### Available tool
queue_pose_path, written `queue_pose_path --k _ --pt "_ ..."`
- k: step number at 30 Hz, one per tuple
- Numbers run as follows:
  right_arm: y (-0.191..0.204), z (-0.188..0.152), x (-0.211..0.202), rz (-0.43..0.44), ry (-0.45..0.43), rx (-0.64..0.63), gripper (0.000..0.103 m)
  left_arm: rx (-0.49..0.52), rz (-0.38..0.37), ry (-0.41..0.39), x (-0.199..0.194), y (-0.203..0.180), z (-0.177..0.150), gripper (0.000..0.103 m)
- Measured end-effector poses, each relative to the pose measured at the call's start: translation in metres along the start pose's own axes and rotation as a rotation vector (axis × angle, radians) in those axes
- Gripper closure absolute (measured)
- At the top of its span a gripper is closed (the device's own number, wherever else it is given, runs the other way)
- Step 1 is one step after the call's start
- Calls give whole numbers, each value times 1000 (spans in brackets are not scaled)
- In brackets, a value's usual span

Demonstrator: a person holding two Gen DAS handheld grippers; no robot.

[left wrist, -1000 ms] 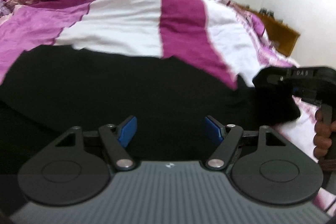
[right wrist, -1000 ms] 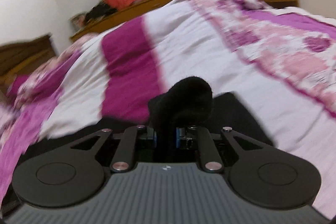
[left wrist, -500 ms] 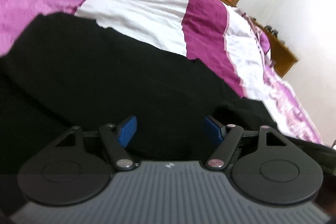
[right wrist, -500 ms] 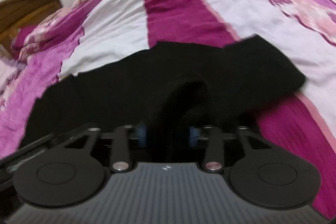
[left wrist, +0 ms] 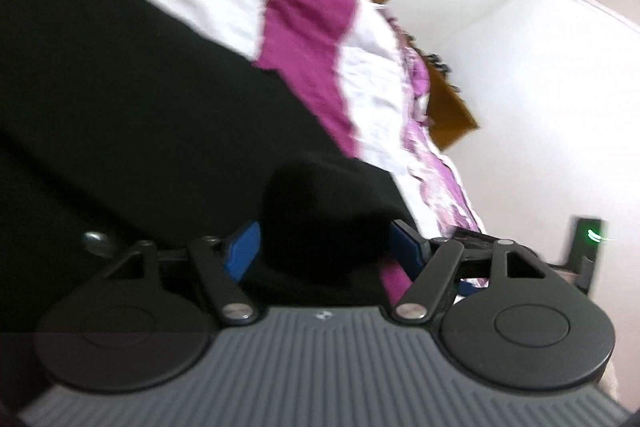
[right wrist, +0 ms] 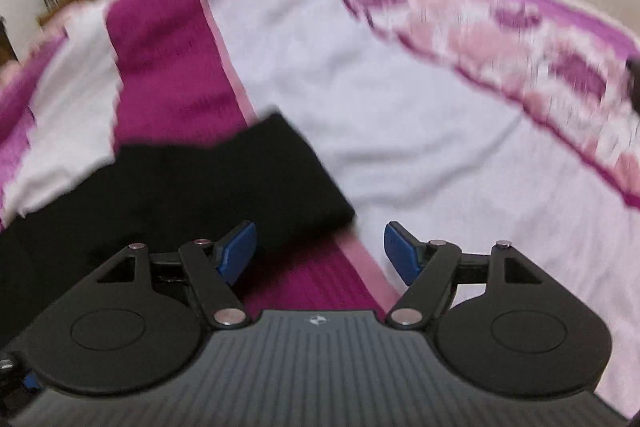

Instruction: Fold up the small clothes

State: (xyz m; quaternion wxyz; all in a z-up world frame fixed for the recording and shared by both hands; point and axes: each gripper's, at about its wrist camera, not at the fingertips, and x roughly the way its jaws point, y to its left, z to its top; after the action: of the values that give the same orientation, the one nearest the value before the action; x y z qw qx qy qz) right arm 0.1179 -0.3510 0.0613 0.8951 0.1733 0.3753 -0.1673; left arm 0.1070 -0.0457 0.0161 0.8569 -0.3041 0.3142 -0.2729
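Right wrist view: my right claw (right wrist: 320, 247) is released, its two blue fingertips (right wrist: 236, 251) spread wide with nothing between them, low over the bed (right wrist: 400, 115). One black garment (right wrist: 192, 183) lies flat on the purple-and-white striped cover, its squared corner just ahead of the left fingertip. On the left wrist camera, my left claw (left wrist: 324, 247) is also released and tilted, a raised fold of that same black garment (left wrist: 140, 99) bunched between its pads. Both pictures are blurred.
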Motion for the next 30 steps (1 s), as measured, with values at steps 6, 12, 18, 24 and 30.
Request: queue_pose_path --k 6,12,18,24,30 --pt "8 -5 12 28 83 3 26 117 142 -50 20 -17 35 32" --pt "16 -3 20 -8 98 -87 21 46 459 -163 1 2 54 32" --pt "14 4 26 -14 122 -51 20 127 432 -213 -23 -27 21 31" --pt "-2 12 21 11 134 51 19 66 282 -120 -12 -29 8 30" --pt "-15 18 20 19 142 96 18 -175 92 -104 2 13 21 96"
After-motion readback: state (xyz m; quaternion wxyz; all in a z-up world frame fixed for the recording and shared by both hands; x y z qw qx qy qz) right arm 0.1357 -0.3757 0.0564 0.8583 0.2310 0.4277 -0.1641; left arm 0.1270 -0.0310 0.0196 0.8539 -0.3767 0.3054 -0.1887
